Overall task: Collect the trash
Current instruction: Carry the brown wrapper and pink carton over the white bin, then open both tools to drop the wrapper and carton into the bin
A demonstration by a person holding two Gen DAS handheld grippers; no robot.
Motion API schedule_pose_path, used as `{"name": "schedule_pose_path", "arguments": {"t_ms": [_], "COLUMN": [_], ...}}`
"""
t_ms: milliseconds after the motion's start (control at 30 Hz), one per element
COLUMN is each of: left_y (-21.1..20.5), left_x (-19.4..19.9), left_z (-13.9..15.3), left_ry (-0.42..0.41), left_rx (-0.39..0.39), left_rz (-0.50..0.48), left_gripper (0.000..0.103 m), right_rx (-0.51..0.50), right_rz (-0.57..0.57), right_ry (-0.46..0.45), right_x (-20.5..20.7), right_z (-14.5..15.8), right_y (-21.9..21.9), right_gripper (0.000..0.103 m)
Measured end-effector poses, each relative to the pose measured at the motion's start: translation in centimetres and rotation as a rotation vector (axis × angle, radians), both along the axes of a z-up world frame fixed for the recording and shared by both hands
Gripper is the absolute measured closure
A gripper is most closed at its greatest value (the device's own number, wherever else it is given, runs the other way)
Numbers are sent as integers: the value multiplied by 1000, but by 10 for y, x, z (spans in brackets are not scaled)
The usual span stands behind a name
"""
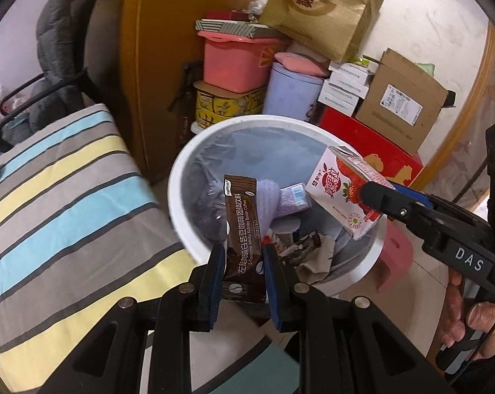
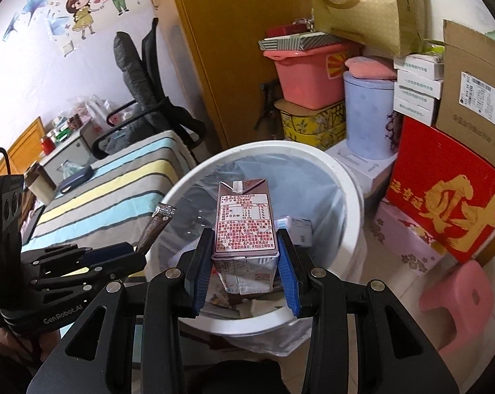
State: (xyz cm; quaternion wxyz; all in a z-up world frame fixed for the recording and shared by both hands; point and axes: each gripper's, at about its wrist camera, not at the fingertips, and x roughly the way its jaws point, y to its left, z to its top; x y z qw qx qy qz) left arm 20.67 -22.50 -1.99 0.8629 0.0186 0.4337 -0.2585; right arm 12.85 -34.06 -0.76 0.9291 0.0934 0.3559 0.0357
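My left gripper [image 1: 244, 256] is shut on a brown coffee sachet [image 1: 242, 226], which stands upright over the near rim of a white lined trash bin [image 1: 181, 177]. In the right wrist view the same sachet [image 2: 155, 226] pokes up from the left gripper [image 2: 139, 251] at the bin's left edge. My right gripper [image 2: 245, 234] is shut on a strawberry drink carton [image 2: 245, 223], held above the bin [image 2: 352, 197]. From the left wrist view the carton [image 1: 342, 190] hangs over the bin's right side in the right gripper [image 1: 375, 200]. Wrappers and packets lie inside the bin.
A striped cloth surface [image 1: 60, 197] lies left of the bin. Behind it stand a wooden cabinet [image 1: 162, 49], pink tub [image 1: 237, 62], blue canister [image 1: 290, 92], red box [image 2: 444, 197] and cardboard boxes [image 1: 398, 101]. A pink stool [image 2: 454, 305] sits at the right. An office chair [image 2: 142, 92] is at the back left.
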Motion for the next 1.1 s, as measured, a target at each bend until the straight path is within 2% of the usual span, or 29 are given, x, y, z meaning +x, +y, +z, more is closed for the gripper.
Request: {"name": "schedule_pose_path", "arguments": {"t_ms": [400, 733, 1100], "left_y": [-28, -2, 35], "left_x": [16, 8, -12], "left_z": [-9, 3, 13], "left_ry": [20, -15, -31], "left_rx": [-32, -48, -58], "left_rz": [-64, -20, 47], "left_gripper": [79, 79, 78], "right_rx": [-23, -16, -16], "right_rz": [-22, -27, 52], "right_ry": [58, 27, 0], "right_x": [9, 5, -6], "right_z": [-11, -3, 9], "right_y": [-11, -9, 18], "right_gripper": [63, 63, 63]}}
